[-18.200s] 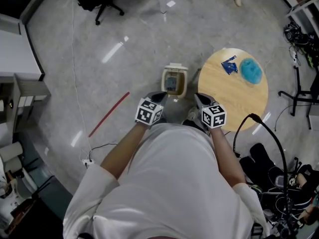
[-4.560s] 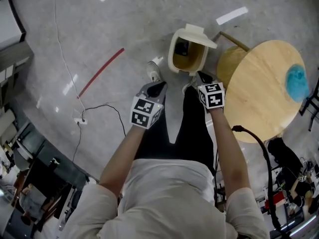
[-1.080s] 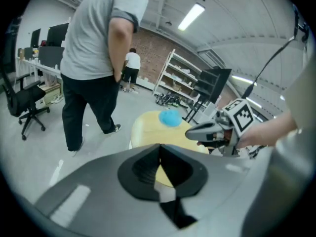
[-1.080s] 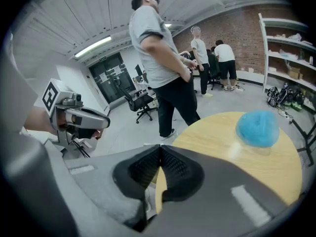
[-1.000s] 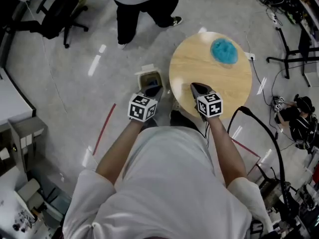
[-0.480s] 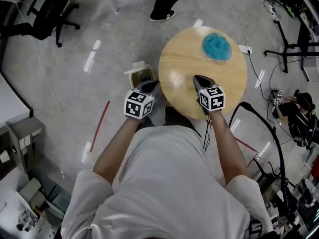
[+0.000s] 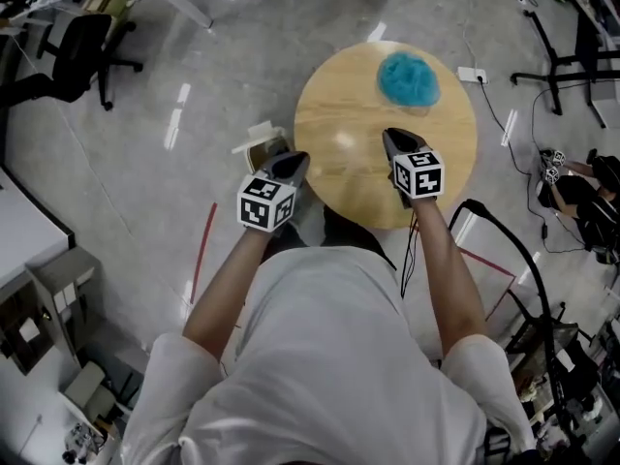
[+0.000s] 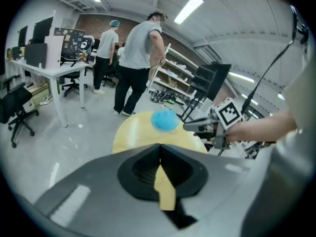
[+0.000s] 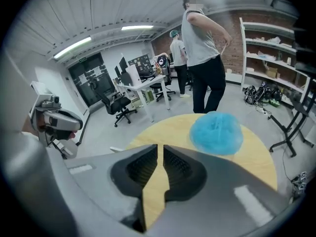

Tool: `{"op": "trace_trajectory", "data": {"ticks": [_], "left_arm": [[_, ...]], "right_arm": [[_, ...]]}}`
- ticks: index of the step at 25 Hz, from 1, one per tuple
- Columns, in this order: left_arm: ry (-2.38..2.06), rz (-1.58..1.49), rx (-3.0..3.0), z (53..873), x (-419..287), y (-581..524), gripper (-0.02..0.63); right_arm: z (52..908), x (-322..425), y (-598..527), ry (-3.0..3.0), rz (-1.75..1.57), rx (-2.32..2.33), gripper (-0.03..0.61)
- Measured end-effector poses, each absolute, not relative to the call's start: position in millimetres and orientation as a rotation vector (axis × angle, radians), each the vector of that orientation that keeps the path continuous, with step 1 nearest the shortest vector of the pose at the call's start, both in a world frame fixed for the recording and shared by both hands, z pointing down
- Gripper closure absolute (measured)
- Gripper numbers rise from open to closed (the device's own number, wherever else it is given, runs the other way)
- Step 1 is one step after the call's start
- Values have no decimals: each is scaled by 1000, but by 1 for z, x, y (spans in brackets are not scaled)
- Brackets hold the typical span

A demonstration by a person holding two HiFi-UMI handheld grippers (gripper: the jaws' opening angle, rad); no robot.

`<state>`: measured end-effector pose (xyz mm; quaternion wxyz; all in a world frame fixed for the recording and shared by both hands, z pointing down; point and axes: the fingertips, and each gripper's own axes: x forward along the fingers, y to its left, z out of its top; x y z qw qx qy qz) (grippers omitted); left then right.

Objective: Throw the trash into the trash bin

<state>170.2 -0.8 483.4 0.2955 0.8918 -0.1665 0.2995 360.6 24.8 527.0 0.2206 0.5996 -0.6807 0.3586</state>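
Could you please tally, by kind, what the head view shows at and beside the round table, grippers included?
Round wooden table: 1
Blue trash piece: 1
Trash bin: 1
Grippers: 2, the left gripper with jaws together, the right gripper with jaws that have just been opening a little, nothing between them
Total: 5

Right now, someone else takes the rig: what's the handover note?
Left gripper: fingers shut, empty, by the left edge of the round wooden table.
Right gripper: fingers a little apart, just been opening, nothing between them; above the table, pointing toward the cap.
Things: crumpled blue hair cap on the table's far side; trash bin on the floor left of the table, partly behind the left gripper.
Done: table shows no other trash.
Left: grasp the cap, drop it in the bin.
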Motion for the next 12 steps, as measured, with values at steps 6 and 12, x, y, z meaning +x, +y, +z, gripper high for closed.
{"op": "trace_trajectory", "data": {"ticks": [6,12], "left_arm": [[-393,811,2394,479,202,-9,611],[-348,828,2409,481,228,-22,609]], "right_arm": [[535,392,25,-1828,1031,1722,529],[544,426,20,-1761,1081,1836,514]]}}
